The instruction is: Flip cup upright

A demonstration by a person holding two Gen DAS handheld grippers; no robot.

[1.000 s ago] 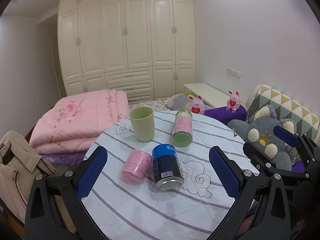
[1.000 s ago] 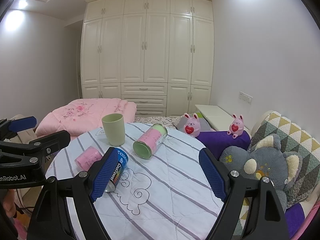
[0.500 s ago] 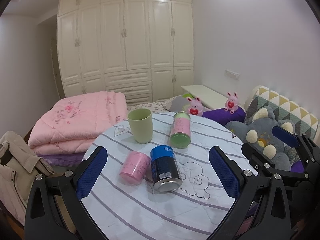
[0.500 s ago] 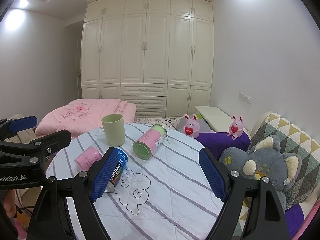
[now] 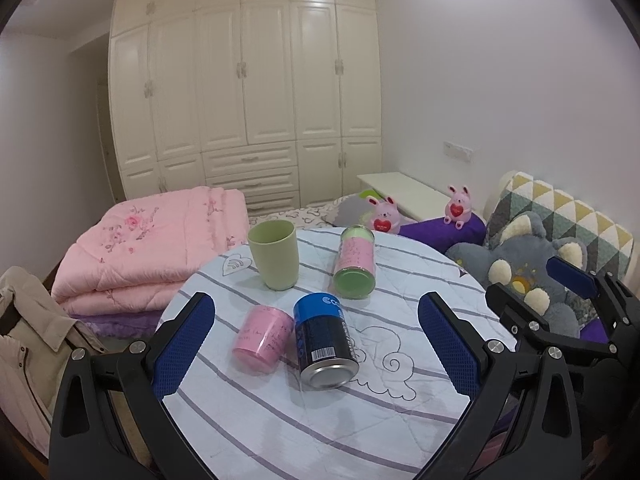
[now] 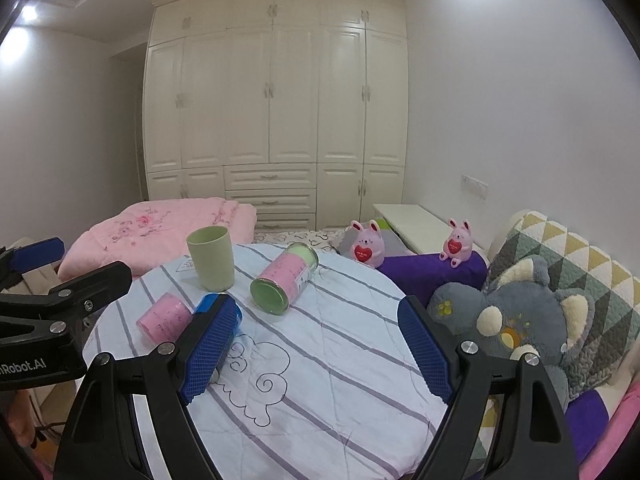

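Note:
A pink cup (image 5: 262,339) lies on its side on the round striped table (image 5: 320,420), touching a blue can (image 5: 325,341) that also lies down. The pink cup shows in the right wrist view (image 6: 165,319) too, at the table's left. A green cup (image 5: 274,254) stands upright at the back. A pink-and-green jar (image 5: 355,263) lies on its side near it. My left gripper (image 5: 316,344) is open and empty, held back over the near table edge. My right gripper (image 6: 316,346) is open and empty, to the right of the left one.
A folded pink quilt (image 5: 160,240) lies behind the table at the left. A grey plush toy (image 5: 520,272) and patterned cushion (image 5: 568,220) sit at the right. Two small pink bunnies (image 5: 384,220) stand behind the table. A beige jacket (image 5: 24,328) hangs at the left.
The left gripper has drawn back and up slightly, so the cups and cans sit a little lower and smaller in view. The right gripper has hardly moved. Nothing on the table moved.

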